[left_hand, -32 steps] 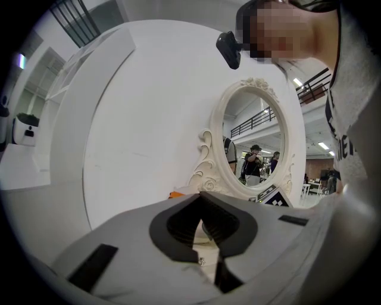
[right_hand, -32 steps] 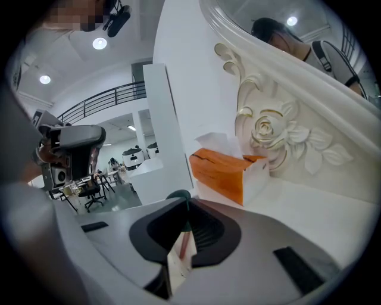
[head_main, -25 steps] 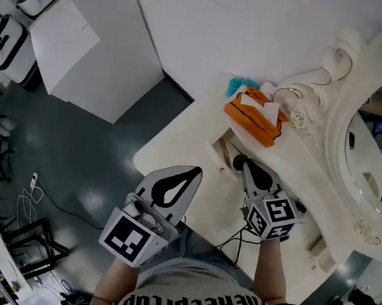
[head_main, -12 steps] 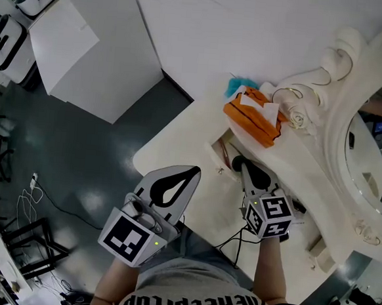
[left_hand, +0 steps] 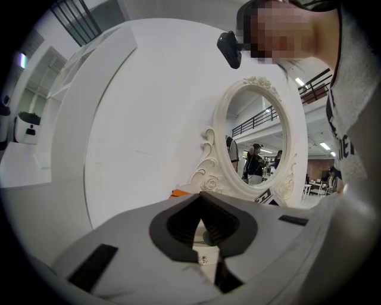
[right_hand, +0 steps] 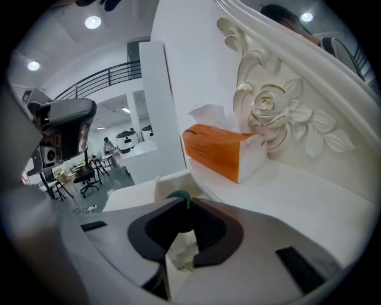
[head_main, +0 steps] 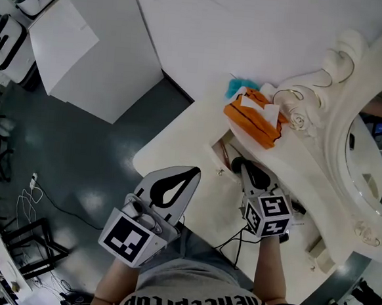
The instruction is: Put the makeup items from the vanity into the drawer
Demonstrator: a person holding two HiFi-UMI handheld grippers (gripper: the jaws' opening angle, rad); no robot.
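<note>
Makeup piece (right_hand: 177,198), small, round and dark green, is sitting pinched in the tips of the right gripper (right_hand: 180,202). In its own view the two jaws are squeezing in on it from both sides.

In the head view, the left gripper (head_main: 192,173) is hanging in the lower middle, just left of center, over the near edge of the white vanity (head_main: 179,134). Its jaws are pressing together at the tips with nothing between them, and the left gripper view (left_hand: 200,199) is showing the same. A little green spot (left_hand: 206,238) is peeking through the gap under those tips. I cannot tell what it is.

A bit to the right, the drawer (head_main: 219,144) is standing open in the vanity top. The right gripper (head_main: 238,164) is pointing down at it, with its tips right over the opening.

Above the drawer, an orange tissue box (head_main: 253,115) is lying on the vanity, and something fluffy and teal (head_main: 234,87) is poking out behind it. At the far right, the big white mirror (head_main: 375,150) with its curly frame is filling the edge of the frame.
</note>
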